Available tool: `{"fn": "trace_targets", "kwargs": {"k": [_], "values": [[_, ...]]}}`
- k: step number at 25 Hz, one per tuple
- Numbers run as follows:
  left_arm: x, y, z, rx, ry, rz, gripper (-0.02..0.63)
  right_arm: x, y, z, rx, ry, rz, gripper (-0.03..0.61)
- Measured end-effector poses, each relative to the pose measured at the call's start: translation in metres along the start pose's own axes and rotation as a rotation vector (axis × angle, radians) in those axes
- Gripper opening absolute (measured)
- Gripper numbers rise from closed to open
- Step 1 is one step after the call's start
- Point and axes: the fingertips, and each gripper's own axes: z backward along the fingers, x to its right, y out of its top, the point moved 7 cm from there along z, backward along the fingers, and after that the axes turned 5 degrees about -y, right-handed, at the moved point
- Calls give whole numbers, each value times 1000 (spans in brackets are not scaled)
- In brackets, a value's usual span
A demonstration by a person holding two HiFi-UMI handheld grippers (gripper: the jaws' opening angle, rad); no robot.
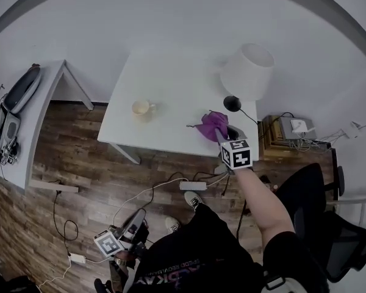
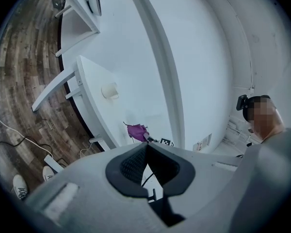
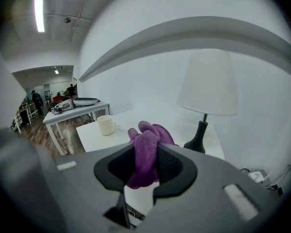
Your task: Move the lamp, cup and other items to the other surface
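Table (image 1: 171, 78), centre: cup (image 1: 141, 107) on its left half, toward the near edge; lamp (image 1: 247, 72) on its far right corner; cloth (image 1: 212, 126) at its near right edge, just before the lamp's base, between the jaws of the right hand-held gripper (image 1: 219, 136). Second table (image 1: 49, 96): left of the first and well apart from it, against the same wall. Floor (image 1: 79, 163): power strip (image 1: 193, 185) just before the first table's near edge; left hand-held gripper (image 1: 137, 218) low above the floor, nearer the person and well apart from both tables.
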Motion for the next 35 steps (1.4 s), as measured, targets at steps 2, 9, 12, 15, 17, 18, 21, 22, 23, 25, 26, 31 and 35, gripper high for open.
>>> {"fn": "trace_targets", "kwargs": {"k": [2, 9, 12, 15, 17, 18, 21, 22, 23, 25, 26, 31, 35], "values": [[0, -3, 1, -29, -24, 23, -8, 2, -8, 20, 7, -27, -25, 101], [-3, -20, -11, -181, -96, 79, -8, 19, -39, 91, 34, -144, -110, 101], [-8, -26, -20, -257, -111, 54, -8, 33, -52, 123, 38, -201, -132, 101], [-6, -32, -35, -323, -138, 29, -8, 54, -64, 154, 43, -268, -155, 101], [0, -40, -47, -360, -158, 33, -8, 69, -74, 175, 42, -315, -178, 101], [0, -44, -52, -380, -164, 36, -8, 76, -78, 186, 42, -338, -188, 101], [4, -59, -70, -423, -194, 62, -8, 100, -92, 216, 35, -405, -217, 101], [7, -64, -77, -433, -207, 70, -8, 108, -97, 226, 32, -425, -224, 101], [10, -69, -83, -447, -217, 67, -8, 117, -102, 236, 29, -444, -230, 101], [15, -80, -95, -475, -227, 58, -8, 135, -112, 256, 24, -482, -240, 101], [16, -86, -101, -486, -231, 63, -8, 145, -118, 265, 23, -502, -248, 101], [28, -122, -134, -531, -243, 101, -8, 196, -148, 311, 22, -583, -303, 101], [38, -156, -161, -569, -222, 71, -8, 237, -178, 346, 2, -626, -341, 101]]}}
